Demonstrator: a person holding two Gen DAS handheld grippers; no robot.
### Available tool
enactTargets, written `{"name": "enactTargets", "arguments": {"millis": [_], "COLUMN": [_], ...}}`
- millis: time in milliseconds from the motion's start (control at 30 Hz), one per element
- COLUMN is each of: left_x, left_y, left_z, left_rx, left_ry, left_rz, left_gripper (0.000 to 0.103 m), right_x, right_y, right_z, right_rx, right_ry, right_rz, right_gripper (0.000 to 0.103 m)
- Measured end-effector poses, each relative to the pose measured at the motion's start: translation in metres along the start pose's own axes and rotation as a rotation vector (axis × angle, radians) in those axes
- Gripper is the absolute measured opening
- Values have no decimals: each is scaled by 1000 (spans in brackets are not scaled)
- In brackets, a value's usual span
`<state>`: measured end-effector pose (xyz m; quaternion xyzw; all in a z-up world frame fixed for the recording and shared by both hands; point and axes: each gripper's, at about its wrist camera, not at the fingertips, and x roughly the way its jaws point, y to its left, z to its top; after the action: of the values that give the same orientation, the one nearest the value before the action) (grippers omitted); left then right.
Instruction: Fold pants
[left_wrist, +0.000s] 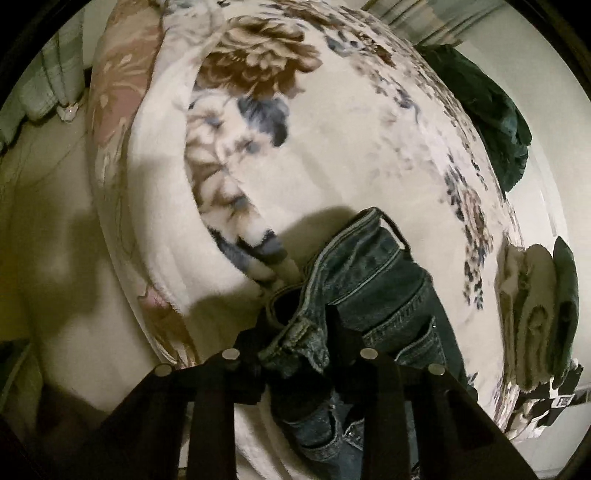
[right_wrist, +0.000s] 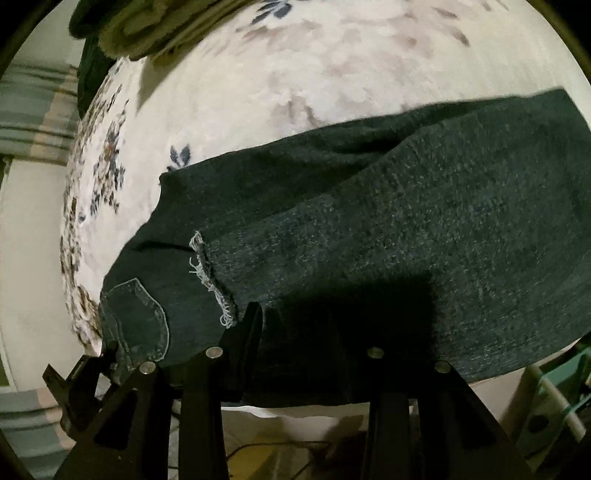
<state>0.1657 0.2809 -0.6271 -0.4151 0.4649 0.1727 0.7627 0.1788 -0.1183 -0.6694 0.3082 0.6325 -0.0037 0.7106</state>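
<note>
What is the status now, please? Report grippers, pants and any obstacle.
Left gripper shut on the jeans at the waistband. Right gripper at the leg edge, grip unclear. Jeans spread on floral blanket. Folded pile beside, not blocking.

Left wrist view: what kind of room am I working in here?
Most likely a bedroom: the jeans lie on a bed under a floral fleece blanket, with a pillow and folded clothes stacked at its edge.
</note>
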Motion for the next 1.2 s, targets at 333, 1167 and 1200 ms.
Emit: {"name": "enactTargets", "arguments": {"millis": [333, 1167, 1200], "left_x": [-3, -59, -63], "left_y": [0, -36, -37], "left_z": [0, -14, -15], "left_rx": [32, 83, 82], "left_ry": [10, -151, -153], "left_rz": [-3, -47, -50], "left_gripper": [25, 20, 20], "right_x": [45, -34, -40], "right_y": [111, 23, 12], "right_z": [88, 61, 59], "right_rx": [-251, -130, -110], "right_ry": [262, 57, 55], "right_rz": [161, 74, 79], "right_gripper": [50, 51, 51]}}
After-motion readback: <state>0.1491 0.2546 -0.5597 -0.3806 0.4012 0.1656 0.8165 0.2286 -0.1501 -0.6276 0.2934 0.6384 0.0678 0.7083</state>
